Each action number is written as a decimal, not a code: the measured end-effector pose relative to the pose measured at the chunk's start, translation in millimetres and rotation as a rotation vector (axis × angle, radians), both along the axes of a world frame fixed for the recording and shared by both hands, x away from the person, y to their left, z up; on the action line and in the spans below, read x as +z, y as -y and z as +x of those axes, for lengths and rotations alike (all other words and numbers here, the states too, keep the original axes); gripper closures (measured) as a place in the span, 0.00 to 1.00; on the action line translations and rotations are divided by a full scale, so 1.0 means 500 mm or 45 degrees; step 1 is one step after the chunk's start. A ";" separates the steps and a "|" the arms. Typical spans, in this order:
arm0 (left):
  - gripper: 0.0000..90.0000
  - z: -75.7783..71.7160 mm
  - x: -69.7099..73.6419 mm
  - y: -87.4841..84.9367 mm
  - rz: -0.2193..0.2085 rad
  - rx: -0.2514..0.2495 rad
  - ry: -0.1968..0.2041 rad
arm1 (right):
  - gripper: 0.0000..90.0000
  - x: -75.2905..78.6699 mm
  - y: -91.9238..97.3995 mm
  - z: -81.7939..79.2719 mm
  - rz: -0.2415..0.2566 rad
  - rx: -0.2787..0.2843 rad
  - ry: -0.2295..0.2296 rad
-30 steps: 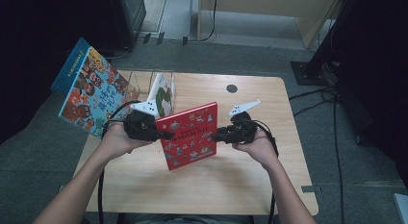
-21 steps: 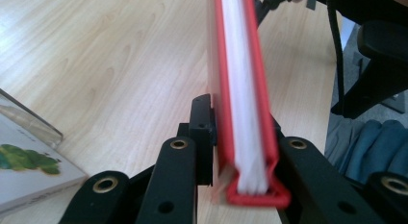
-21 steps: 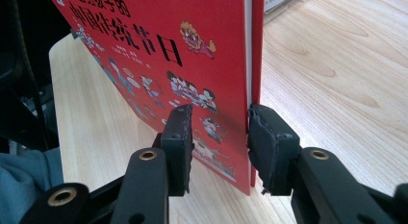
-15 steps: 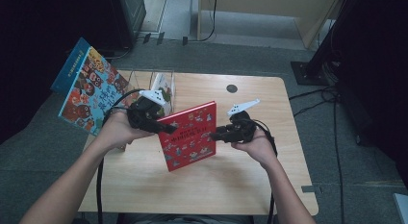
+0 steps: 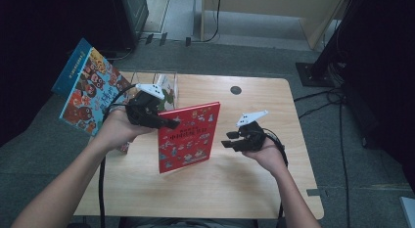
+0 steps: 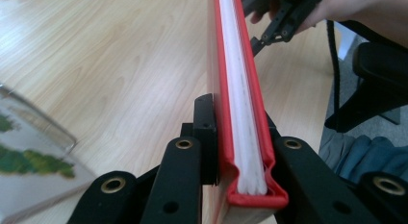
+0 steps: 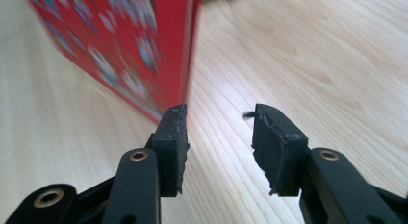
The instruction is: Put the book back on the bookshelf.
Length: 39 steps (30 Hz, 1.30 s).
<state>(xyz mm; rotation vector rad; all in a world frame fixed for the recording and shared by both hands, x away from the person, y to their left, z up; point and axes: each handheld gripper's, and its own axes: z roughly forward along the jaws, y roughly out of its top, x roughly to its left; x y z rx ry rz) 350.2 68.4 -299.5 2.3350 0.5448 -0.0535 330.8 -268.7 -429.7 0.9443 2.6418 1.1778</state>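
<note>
While a second ago both grippers flank the red book [image 5: 188, 136] at its two side edges, the right gripper [image 5: 229, 139] now stands clear of it, just beside the book's right edge, its jaws apart with nothing between them after opening wider in the last half second. In the right gripper view those empty jaws frame bare wood, the red cover [image 7: 120, 46] rising just ahead and to their left. The left gripper [image 5: 169, 124] stays clamped on the book's upper left edge; the left gripper view shows its jaws pressed to either side of the red cover with the white page block [image 6: 240, 104] between them, and the other gripper [image 6: 284, 17] farther off. The book stands taller and more upright than before, tilted, its lower corner at or just above the table [image 5: 274, 189]. The left hand [image 5: 115, 132] sits a little higher than in the earlier frame.

The surface is a light wooden table with a small dark round disc [image 5: 236, 90] near its far edge. A clear holder [image 5: 166, 86] with a picture book stands at the far left, and a large colourful book [image 5: 88, 93] leans beside it past the table's left edge. Grey floor, cables [image 5: 342, 140] and dark equipment surround the table.
</note>
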 end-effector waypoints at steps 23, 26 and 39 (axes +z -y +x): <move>0.90 -0.026 0.029 -0.175 -0.049 0.299 0.027 | 0.56 -0.097 0.021 0.026 -0.170 -0.136 -0.009; 0.90 -0.028 0.031 -0.204 -0.064 0.357 0.025 | 0.57 -0.107 0.022 0.033 -0.153 -0.151 -0.025; 0.90 -0.032 0.028 -0.306 -0.081 0.609 -0.004 | 0.56 -0.133 0.026 0.049 -0.110 -0.196 -0.045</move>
